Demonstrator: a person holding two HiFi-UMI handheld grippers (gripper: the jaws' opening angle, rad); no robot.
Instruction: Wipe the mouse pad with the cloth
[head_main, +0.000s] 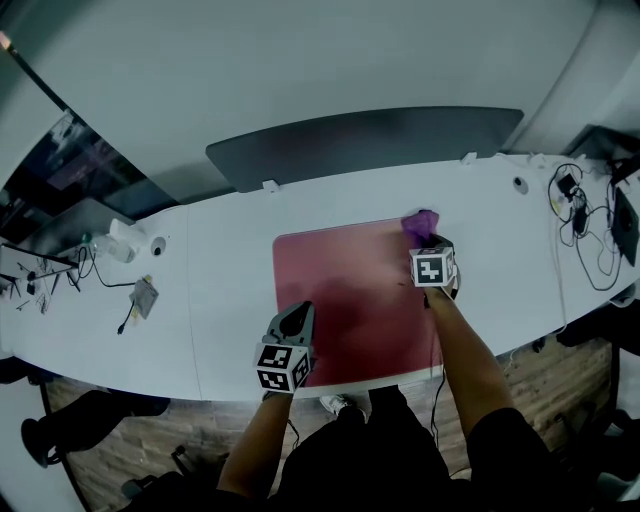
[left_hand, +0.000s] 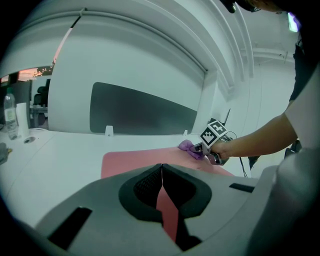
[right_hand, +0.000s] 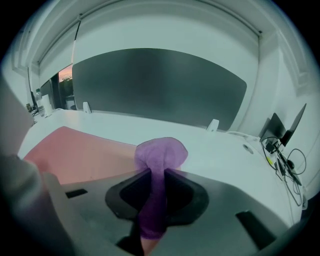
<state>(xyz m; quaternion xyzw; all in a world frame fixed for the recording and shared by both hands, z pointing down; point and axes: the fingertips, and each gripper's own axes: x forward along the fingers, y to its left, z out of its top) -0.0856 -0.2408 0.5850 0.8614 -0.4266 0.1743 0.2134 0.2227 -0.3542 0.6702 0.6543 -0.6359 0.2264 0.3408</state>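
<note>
left gripper (head_main: 299, 312): fingers pressed together, over mouse pad (head_main: 350, 290) near-left corner | right gripper (right_hand: 156, 175): fingers pinching purple cloth (right_hand: 161, 152), pad's far-right corner

Mouse pad (head_main: 345, 290): matt, smooth, fabric-like. Cloth (head_main: 420, 226) at its far right corner: soft, fuzzy purple textile. Table (head_main: 225, 300) beneath: smooth white.

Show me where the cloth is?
In the head view, the cloth is at the far right corner of the mouse pad, held by the right gripper.
</note>
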